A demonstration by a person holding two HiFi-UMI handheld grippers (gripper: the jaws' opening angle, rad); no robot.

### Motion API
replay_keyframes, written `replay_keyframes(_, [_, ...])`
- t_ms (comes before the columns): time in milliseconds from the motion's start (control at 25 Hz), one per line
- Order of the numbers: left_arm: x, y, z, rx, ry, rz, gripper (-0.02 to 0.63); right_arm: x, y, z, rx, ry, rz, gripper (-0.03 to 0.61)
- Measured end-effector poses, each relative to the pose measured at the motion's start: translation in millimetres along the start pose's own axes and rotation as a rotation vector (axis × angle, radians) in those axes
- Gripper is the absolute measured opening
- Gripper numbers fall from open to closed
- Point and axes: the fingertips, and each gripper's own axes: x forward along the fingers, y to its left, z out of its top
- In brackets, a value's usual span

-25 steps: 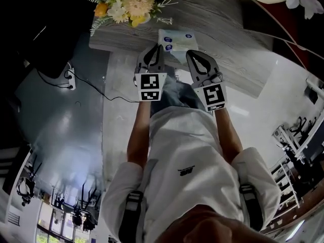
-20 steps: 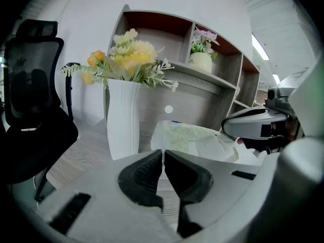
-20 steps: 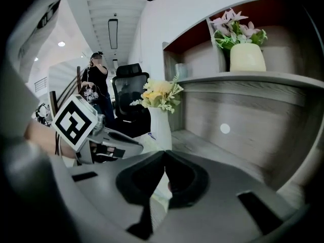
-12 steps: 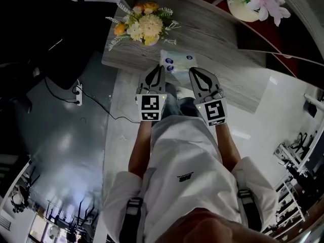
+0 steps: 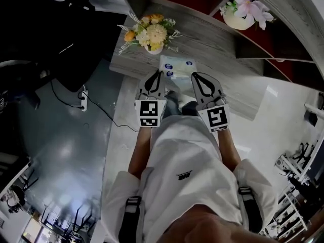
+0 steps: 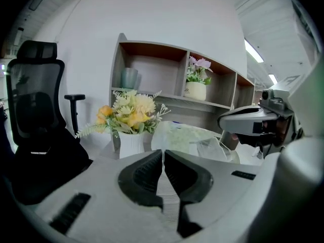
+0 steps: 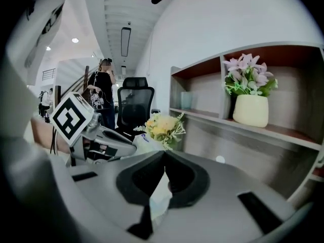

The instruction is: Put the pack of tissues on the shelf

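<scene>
The pack of tissues (image 5: 177,67), white with blue print, hangs between my two grippers over the grey wooden desk (image 5: 212,47). My left gripper (image 5: 156,76) is shut on the wrapper's left edge and my right gripper (image 5: 196,78) is shut on its right edge. In the left gripper view the pack (image 6: 185,137) shows just beyond the closed jaws, its plastic crumpled toward the right gripper (image 6: 253,123). The right gripper view has the pack (image 7: 143,138) beside the left gripper (image 7: 96,135). The shelf (image 7: 243,125) with open compartments stands behind the desk.
A vase of yellow and white flowers (image 5: 152,34) stands on the desk left of the pack. A pot with pink flowers (image 5: 243,11) sits in a shelf compartment. A black office chair (image 6: 35,100) is to the left, and a power strip (image 5: 83,97) lies on the floor.
Both grippers and the pack have kept their places relative to one another. The desk and shelf have slid lower and further into the head view, with the flowers now nearer the pack.
</scene>
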Motion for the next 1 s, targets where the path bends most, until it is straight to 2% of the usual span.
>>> replay_keyframes(360, [-15, 4, 39, 0.029, -0.036, 0.014, 0.037, -13, -8, 38, -0.039, -0.062, -0.014, 0.026])
replay_keyframes(680, [-21, 8, 94, 0.049, -0.111, 0.015, 0.037, -22, -23, 82, -0.059, -0.162, -0.054, 0.026])
replay_keyframes(1000, [-11, 22, 142, 0.076, -0.155, 0.018, 0.037, -17, -47, 111, -0.067, -0.212, -0.099, 0.026])
